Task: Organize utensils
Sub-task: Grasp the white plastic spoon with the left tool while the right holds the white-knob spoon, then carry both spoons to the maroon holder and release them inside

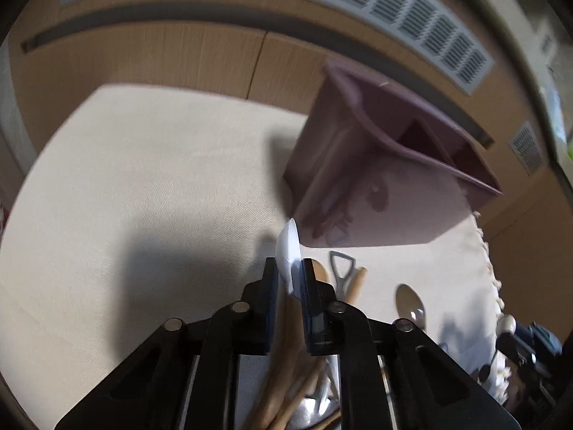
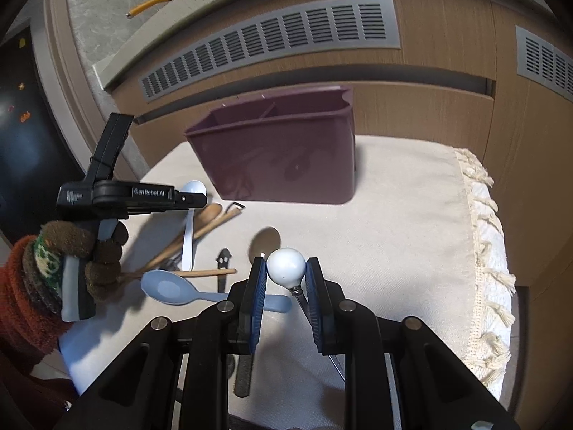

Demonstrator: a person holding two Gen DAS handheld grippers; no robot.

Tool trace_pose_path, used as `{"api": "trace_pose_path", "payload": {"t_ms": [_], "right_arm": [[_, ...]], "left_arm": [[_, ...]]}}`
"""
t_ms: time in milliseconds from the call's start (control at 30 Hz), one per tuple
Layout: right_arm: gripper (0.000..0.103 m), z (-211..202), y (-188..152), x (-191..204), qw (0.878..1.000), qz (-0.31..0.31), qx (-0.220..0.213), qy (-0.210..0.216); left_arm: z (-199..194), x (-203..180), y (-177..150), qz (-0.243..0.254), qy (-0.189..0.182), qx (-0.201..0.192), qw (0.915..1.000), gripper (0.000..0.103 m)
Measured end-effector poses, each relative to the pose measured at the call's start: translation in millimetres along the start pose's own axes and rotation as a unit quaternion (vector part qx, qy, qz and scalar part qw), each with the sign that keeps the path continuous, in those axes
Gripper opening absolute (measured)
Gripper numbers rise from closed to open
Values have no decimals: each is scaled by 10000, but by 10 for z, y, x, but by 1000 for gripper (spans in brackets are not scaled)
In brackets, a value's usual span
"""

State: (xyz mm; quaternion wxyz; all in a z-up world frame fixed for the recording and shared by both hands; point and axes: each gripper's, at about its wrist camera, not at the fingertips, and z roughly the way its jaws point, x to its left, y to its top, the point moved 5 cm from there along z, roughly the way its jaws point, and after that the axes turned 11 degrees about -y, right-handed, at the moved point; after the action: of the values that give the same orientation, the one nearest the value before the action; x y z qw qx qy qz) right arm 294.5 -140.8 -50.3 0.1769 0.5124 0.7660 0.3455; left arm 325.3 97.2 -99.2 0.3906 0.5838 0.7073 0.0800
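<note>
Pinched between the left gripper (image 1: pixel 290 279) pads, a white spoon (image 1: pixel 289 251) is held just before the purple caddy (image 1: pixel 361 165).

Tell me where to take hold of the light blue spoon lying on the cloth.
Grip the light blue spoon by its handle, coming from above with the fingers across its width. It lies flat, bowl up, and the handle runs right toward the right tool, partly hidden behind it. The bowl looks too wide and rounded for a firm pinch.

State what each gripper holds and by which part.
Left gripper pinches the white spoon near its bowl. Right gripper clamps a utensil's white ball end; the rest is hidden.
</note>
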Motion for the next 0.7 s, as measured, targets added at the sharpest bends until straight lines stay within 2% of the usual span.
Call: {"api": "trace_pose_path", "payload": {"t_ms": [200, 333, 400, 467, 567, 600, 700], "right_arm": [[20, -33, 19, 37, 9999, 75, 41, 65], [20, -67, 33, 60, 9999, 126, 45, 77], [20, -115, 58, 64, 9998, 182, -15, 93], [20, -200, 125, 55, 9995, 246, -149, 123], [20, -501, 507, 48, 9968, 323, -638, 369], [20, -645, 718, 50, 9947, 272, -913, 387], [20, -944, 1270, 45, 9868, 188, -1565, 382]], "left_arm": [[-304, -293, -65, 713, 68, -312, 9969, 8], [-451, -360, -111, 800, 34, -443, 9958, 7], [-593, -392, -99, 815, -39, -556, 9951, 6], [-793, -597, -6, 940, -313, -776, 9921, 5], [-1299, -1024, 365, 1356, -774, -1508, 9762, 5], [-1510, -1198, 544, 1564, -869, -1882, 9657, 5], [-1797, -1470, 925, 2008, -939, -2580, 9404, 5]]}}
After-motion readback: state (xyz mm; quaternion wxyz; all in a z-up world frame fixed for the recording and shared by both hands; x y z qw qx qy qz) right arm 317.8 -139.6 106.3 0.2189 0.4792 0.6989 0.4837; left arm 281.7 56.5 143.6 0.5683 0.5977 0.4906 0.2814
